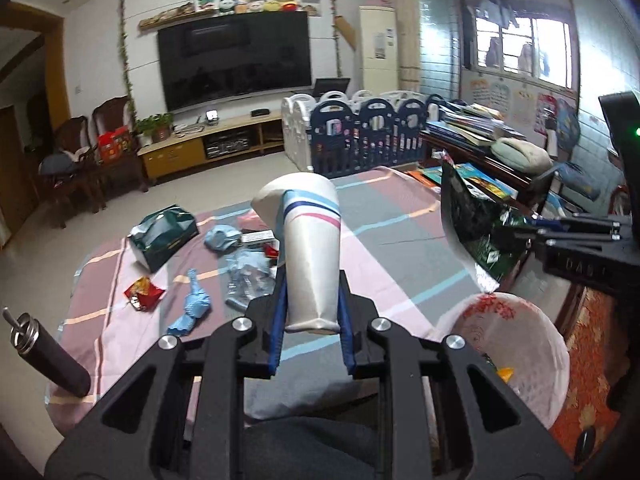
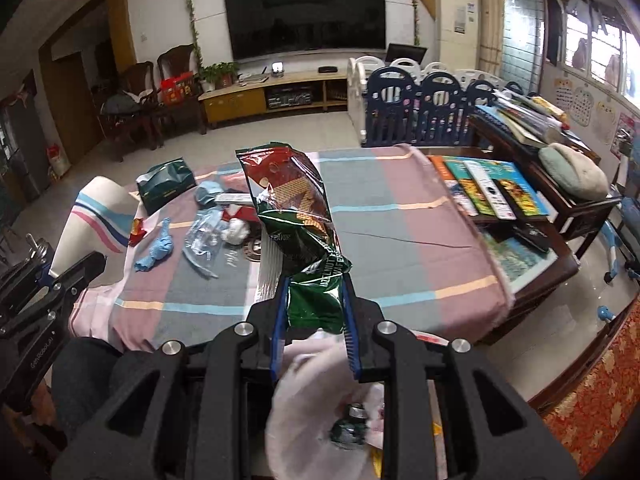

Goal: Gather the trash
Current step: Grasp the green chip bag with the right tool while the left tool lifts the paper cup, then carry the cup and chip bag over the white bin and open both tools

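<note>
Left wrist view: we've got the left gripper point(image 1: 312, 308) clamped on a paper cup point(image 1: 306, 248), the right gripper point(image 2: 316, 312) pinching a wafer wrapper point(image 2: 298, 216), both poised over the trash bag point(image 1: 516, 344) at 4 o'clock, presumably to drop.

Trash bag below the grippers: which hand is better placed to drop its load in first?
Right, probably. The right gripper holds the wafer wrapper directly above the trash bag; the left gripper, holding the paper cup, sits beside it.

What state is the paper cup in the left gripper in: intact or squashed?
Squashed. The paper cup is pressed flat at its base between the left gripper pads, creased along its length.
</note>
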Demonstrator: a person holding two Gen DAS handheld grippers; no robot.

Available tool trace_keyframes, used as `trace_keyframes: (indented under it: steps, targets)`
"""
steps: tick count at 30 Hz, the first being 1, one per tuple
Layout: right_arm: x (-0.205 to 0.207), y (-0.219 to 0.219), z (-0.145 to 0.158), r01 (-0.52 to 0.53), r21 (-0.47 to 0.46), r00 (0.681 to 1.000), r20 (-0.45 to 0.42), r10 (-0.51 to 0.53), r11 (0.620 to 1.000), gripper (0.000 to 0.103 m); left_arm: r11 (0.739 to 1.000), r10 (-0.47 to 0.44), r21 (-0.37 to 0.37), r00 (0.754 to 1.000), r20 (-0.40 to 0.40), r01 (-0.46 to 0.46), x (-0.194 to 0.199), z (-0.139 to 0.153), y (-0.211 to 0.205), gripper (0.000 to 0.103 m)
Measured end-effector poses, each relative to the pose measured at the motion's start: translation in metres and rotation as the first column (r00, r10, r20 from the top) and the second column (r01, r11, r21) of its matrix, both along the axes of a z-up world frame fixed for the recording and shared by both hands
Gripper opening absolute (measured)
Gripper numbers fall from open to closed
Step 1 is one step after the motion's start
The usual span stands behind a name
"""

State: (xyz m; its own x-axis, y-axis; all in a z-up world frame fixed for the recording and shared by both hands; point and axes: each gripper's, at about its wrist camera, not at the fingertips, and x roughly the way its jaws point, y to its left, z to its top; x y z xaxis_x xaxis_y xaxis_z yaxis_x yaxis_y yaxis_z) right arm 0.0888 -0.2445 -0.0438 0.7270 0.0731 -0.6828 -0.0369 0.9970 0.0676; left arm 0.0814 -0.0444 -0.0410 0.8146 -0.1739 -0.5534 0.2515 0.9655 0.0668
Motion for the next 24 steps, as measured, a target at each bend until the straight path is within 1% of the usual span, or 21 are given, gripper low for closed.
trace_keyframes:
  steps: [2, 5, 7, 9, 12, 14, 16, 19, 24]
  targets:
    - [-0.01, -0.018, 0.003, 0.021, 0.0, 1.0, 0.005, -0.021, 1.0, 0.025, 0.999, -0.033, 0.0, 0.999, -0.014, 0.033, -0.003, -0.001, -0.014, 0.024]
    - [-0.026, -0.041, 0.004, 0.042, -0.015, 0.999, 0.007, -0.042, 0.999, 0.025, 0.997, -0.078, 0.024, 0.997, -0.022, 0.078, -0.008, -0.002, -0.042, 0.024]
    - [-0.036, -0.051, -0.001, 0.05, -0.029, 0.999, -0.008, -0.05, 0.998, 0.025, 0.993, -0.113, 0.036, 0.993, -0.026, 0.114, -0.013, -0.004, -0.061, 0.024]
    - [-0.047, -0.061, -0.01, 0.065, -0.042, 0.997, -0.029, -0.066, 0.997, 0.025, 0.988, -0.15, 0.031, 0.988, -0.044, 0.151, -0.015, -0.009, -0.075, 0.024]
    - [-0.057, -0.076, -0.02, 0.104, -0.03, 0.993, -0.054, -0.105, 0.994, 0.025, 0.975, -0.224, -0.015, 0.969, -0.101, 0.223, -0.022, -0.019, -0.099, 0.024]
    - [-0.061, -0.091, -0.027, 0.139, 0.012, 0.987, -0.076, -0.138, 0.99, 0.025, 0.963, -0.271, -0.048, 0.952, -0.145, 0.267, -0.024, -0.028, -0.112, 0.024]
    - [-0.062, -0.104, -0.03, 0.173, 0.061, 0.981, -0.095, -0.167, 0.983, 0.025, 0.953, -0.304, -0.067, 0.937, -0.174, 0.296, -0.027, -0.035, -0.122, 0.024]
    - [-0.064, -0.115, -0.033, 0.2, 0.112, 0.976, -0.106, -0.188, 0.973, 0.025, 0.946, -0.323, -0.081, 0.925, -0.199, 0.313, -0.025, -0.043, -0.125, 0.024]
    - [-0.064, -0.118, -0.042, 0.2, 0.106, 0.974, -0.127, -0.186, 0.974, 0.026, 0.951, -0.309, -0.072, 0.924, -0.227, 0.3, -0.02, -0.052, -0.126, 0.024]
